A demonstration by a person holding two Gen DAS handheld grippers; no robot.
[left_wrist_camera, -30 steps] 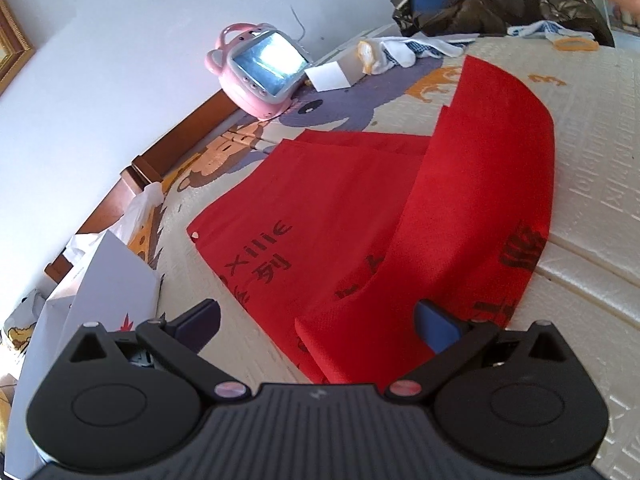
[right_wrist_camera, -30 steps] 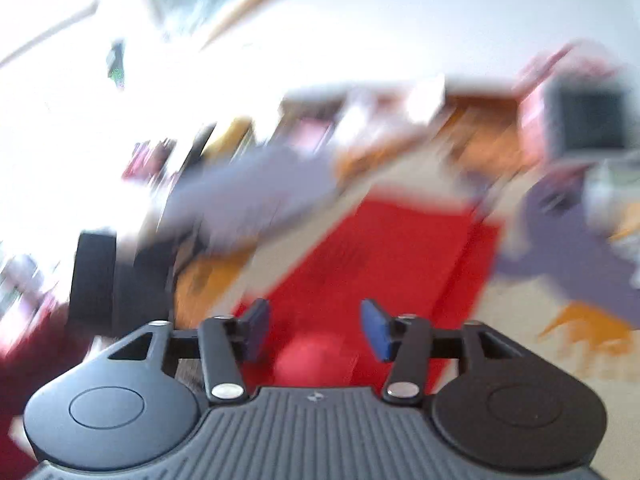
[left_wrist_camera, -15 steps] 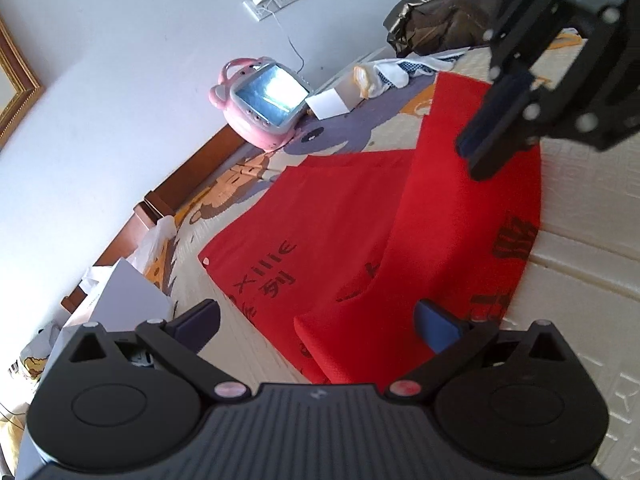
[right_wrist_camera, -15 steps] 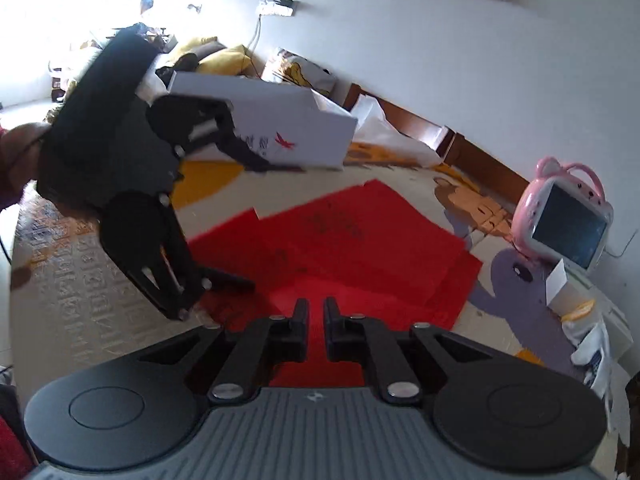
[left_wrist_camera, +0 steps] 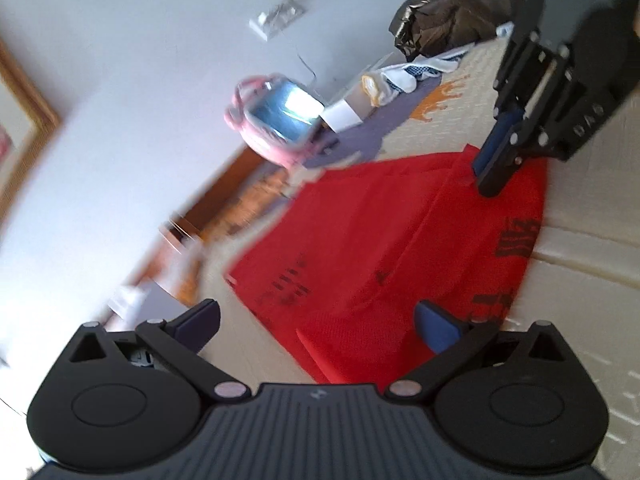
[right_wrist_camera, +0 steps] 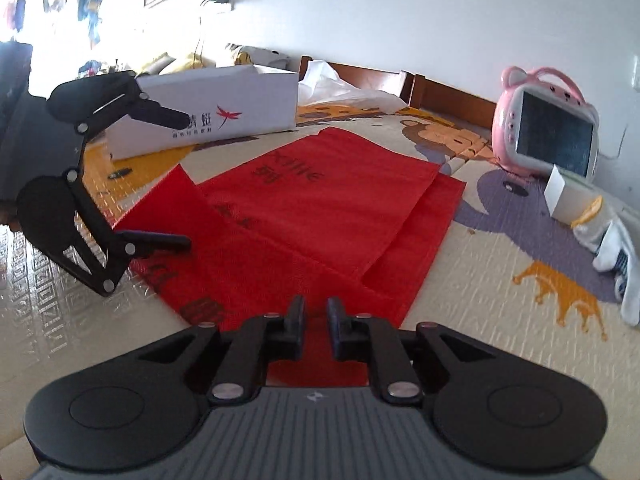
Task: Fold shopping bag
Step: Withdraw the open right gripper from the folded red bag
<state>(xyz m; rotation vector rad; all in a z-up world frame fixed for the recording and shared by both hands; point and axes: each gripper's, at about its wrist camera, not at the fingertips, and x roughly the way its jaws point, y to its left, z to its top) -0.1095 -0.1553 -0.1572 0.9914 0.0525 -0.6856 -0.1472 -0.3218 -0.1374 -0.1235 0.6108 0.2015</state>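
A red non-woven shopping bag (left_wrist_camera: 380, 240) (right_wrist_camera: 320, 208) with dark printing lies flat on the patterned mat, one long side folded over the middle. My left gripper (left_wrist_camera: 316, 312) (right_wrist_camera: 183, 180) is open wide, just above the bag's corner at one end. At the opposite end my right gripper (right_wrist_camera: 318, 308) (left_wrist_camera: 490, 182) points down at the bag's edge. Its jaws stand a narrow gap apart and are opening. Red fabric shows below the gap, and nothing is pinched between the pads.
A pink toy tablet (left_wrist_camera: 280, 128) (right_wrist_camera: 548, 136) stands by the wall beyond the bag. A white box (right_wrist_camera: 208, 120) lies along the wooden frame (right_wrist_camera: 440, 92). White socks (right_wrist_camera: 616, 248) and a small card lie near the tablet. A dark crumpled bag (left_wrist_camera: 452, 20) sits far off.
My right gripper came down from the air to the bag's far edge and its jaws narrowed from wide to almost closed. The left gripper shifted slightly and rolled, staying open.
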